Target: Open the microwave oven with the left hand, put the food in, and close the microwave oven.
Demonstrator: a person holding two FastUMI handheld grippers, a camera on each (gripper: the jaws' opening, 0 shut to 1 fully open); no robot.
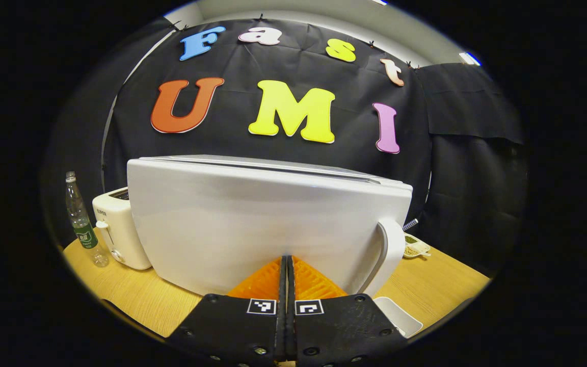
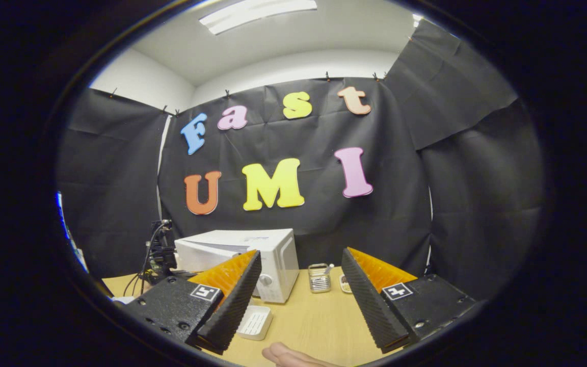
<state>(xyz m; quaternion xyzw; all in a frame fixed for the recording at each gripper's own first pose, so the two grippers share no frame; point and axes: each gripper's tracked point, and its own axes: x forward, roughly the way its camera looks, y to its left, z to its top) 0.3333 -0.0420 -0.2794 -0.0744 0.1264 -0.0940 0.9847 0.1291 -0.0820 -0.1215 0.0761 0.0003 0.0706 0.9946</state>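
A: Left gripper point(image 1: 287, 265) first?
B: Fingers pressed together, nothing between them, tips right against the microwave oven point(image 1: 268, 219) door at twelve o'clock. Its handle point(image 1: 389, 255) sits at two o'clock: stiff, smooth, best hooked from behind.
A: The right gripper point(image 2: 298, 285)?
B: Spread wide, empty. A white tray point(image 2: 255, 322) lies at ten o'clock on the table point(image 2: 314, 321); beyond, a small clear container point(image 2: 318, 278), possibly holding food.

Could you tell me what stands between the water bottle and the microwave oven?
A white toaster stands between the water bottle and the microwave oven, seen in the left gripper view.
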